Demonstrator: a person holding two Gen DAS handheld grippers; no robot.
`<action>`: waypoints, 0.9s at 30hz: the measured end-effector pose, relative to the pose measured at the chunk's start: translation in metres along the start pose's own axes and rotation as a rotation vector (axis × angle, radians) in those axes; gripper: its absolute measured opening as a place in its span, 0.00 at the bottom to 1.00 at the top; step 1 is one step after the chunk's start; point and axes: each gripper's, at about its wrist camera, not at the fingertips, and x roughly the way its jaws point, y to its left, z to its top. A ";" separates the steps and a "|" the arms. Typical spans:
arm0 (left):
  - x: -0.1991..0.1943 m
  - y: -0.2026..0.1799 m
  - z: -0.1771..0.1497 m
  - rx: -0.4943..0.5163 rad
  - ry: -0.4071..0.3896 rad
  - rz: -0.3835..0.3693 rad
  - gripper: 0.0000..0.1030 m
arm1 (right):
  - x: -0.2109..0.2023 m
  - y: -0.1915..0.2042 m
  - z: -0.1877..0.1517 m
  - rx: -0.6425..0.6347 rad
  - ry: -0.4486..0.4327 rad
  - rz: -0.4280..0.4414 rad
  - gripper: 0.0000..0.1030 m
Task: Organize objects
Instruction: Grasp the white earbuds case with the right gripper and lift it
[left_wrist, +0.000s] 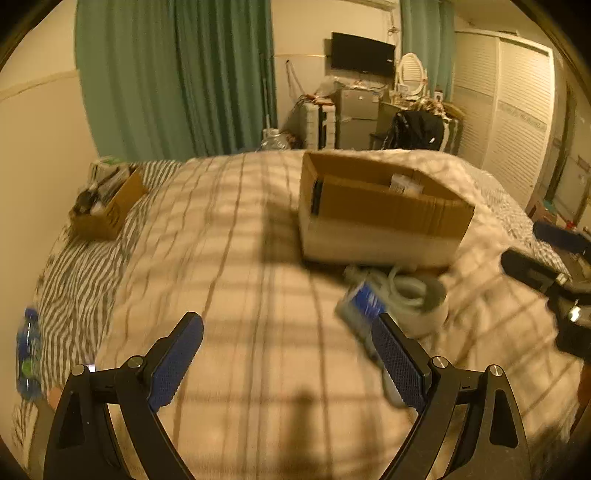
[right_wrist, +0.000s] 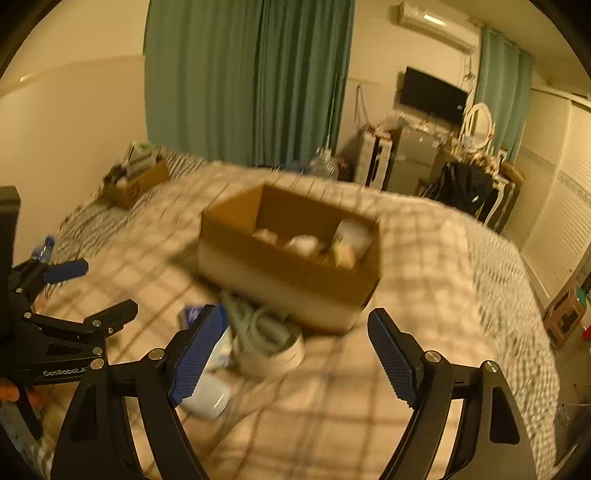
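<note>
- Two grippers hang over a bed with a checked blanket (left_wrist: 258, 258), and both are empty with their jaws wide apart.
- Far to the left, a small cardboard box (left_wrist: 110, 210) full of odds and ends sits on the striped sheet near the wall, and a blue water bottle (left_wrist: 27, 354) lies at the bed's edge.
- Next comes the left gripper (left_wrist: 288, 354), which is over bare blanket, with nothing between its blue pads (left_wrist: 177, 362).
- Just past its right finger lies a blue and white packet (left_wrist: 364, 306), tilted, with its long side running from the big box back toward the gripper.
- A white bottle or tube (right_wrist: 207, 398) lies close to it, partly hidden behind a finger in both views.
- Right beside the packet is a round white tape roll (right_wrist: 273, 354) with a coil of pale cable (right_wrist: 258, 325) lying in and over it.
- Behind this little pile, touching or almost touching it, stands the big open cardboard box (right_wrist: 288, 273), which already has some blurry things inside.
- The right gripper (right_wrist: 295, 354) points at the tape roll and the box, with the pile in the left part of its open gap.
- I think the right gripper is a bit better lined up for the roll, and the left one is nearer the packet.
- The pictures are blurry, so I cannot tell what the things in the box are.
</note>
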 end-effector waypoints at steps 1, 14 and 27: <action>0.000 0.002 -0.007 -0.010 0.004 0.006 0.92 | 0.006 0.006 -0.007 -0.009 0.019 0.012 0.79; 0.013 0.029 -0.032 -0.078 0.041 0.004 0.92 | 0.087 0.057 -0.059 -0.052 0.284 0.123 0.79; 0.016 0.019 -0.029 -0.031 0.059 0.026 0.92 | 0.074 0.049 -0.057 -0.013 0.273 0.130 0.56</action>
